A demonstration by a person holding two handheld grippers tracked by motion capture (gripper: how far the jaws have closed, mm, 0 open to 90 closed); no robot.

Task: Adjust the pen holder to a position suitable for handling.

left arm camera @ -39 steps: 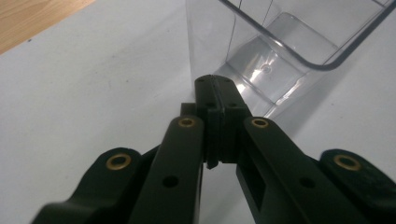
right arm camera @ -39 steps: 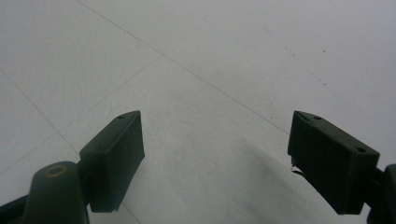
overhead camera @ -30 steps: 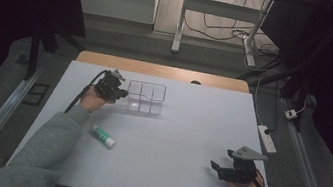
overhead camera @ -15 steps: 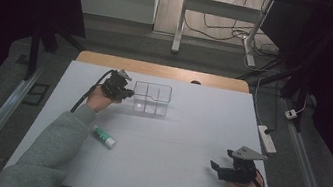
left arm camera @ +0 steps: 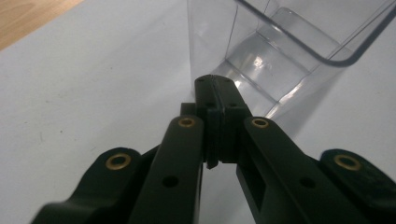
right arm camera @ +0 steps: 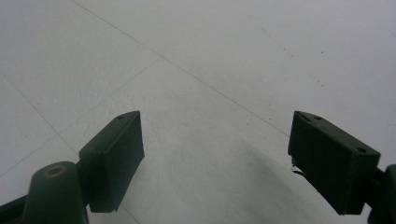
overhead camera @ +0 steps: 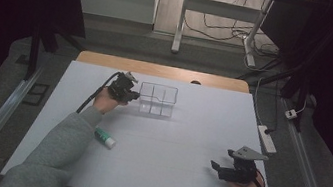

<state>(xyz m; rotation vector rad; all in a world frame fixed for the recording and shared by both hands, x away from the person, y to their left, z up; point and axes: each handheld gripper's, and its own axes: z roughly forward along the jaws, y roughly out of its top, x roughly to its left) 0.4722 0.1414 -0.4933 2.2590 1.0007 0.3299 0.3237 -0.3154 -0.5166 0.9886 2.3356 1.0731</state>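
Observation:
A clear plastic box (overhead camera: 157, 99) with compartments stands at the back middle of the white table (overhead camera: 184, 127). My left gripper (overhead camera: 130, 93) is shut, and its tips rest against the box's left side. In the left gripper view the jaws (left arm camera: 217, 86) are pressed together, with nothing visible between them, right at the near corner of the clear box (left arm camera: 280, 51). My right gripper (overhead camera: 223, 169) hovers low at the front right with its jaws wide open. The bare table surface shows between the open right gripper (right arm camera: 215, 158).
A white tube with a green cap (overhead camera: 104, 138) lies at the front left beside the grey sleeve (overhead camera: 59, 147). A power strip (overhead camera: 266, 138) lies on the floor past the table's right edge. A wooden strip (overhead camera: 163, 71) runs along the back edge.
The left gripper and the clear box have both shifted to the right across the table. The right gripper has stayed where it was.

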